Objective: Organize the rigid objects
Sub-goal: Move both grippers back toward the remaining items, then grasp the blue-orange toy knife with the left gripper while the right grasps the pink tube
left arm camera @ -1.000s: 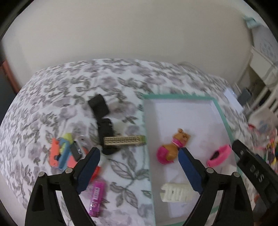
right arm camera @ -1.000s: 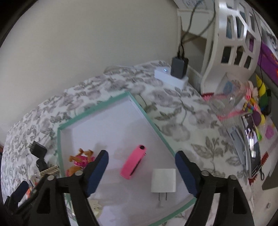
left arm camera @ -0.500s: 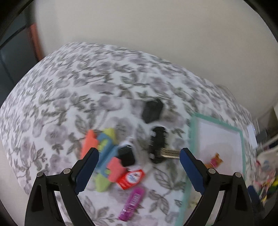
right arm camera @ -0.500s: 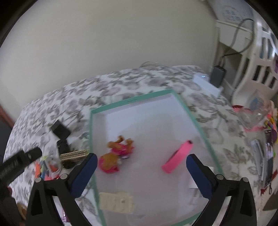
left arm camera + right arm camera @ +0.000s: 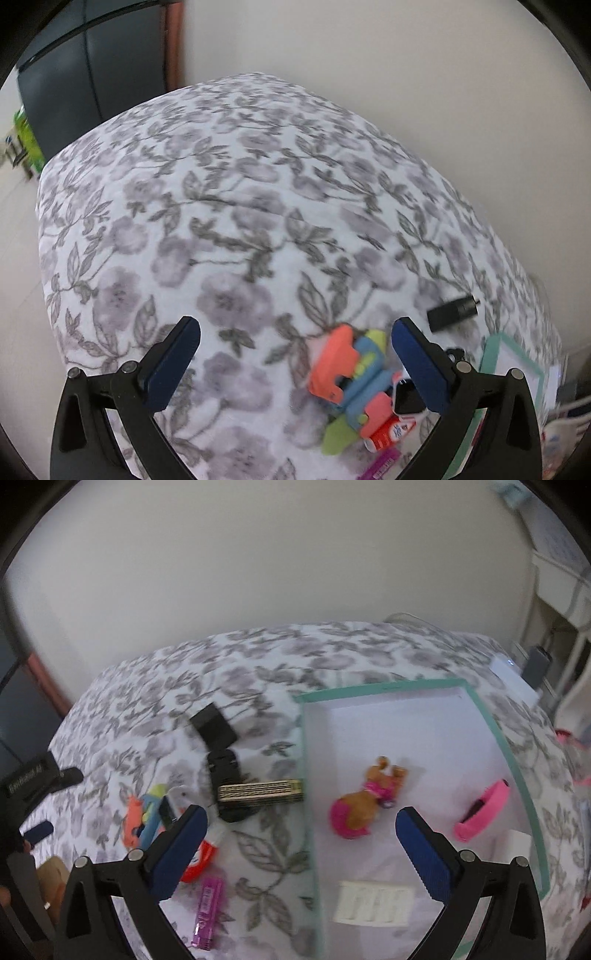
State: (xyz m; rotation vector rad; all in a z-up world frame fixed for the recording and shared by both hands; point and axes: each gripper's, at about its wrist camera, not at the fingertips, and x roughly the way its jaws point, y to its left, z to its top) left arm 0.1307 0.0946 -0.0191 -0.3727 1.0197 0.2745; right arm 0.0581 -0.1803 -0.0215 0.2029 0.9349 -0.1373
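bedspread [image 5: 155, 686]: showing grey flowers on white
tray [image 5: 515, 771]: showing a teal rim
band [image 5: 484, 816]: glowing pink
tube [image 5: 208, 908]: looking purple

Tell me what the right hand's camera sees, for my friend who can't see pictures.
The open right gripper, holding nothing, hangs over a flowery bedspread and a white tray with a green rim. In the tray lie a toy dog, a pink band and a white comb. Beside it lie black chargers, a purple tube and colourful toys.
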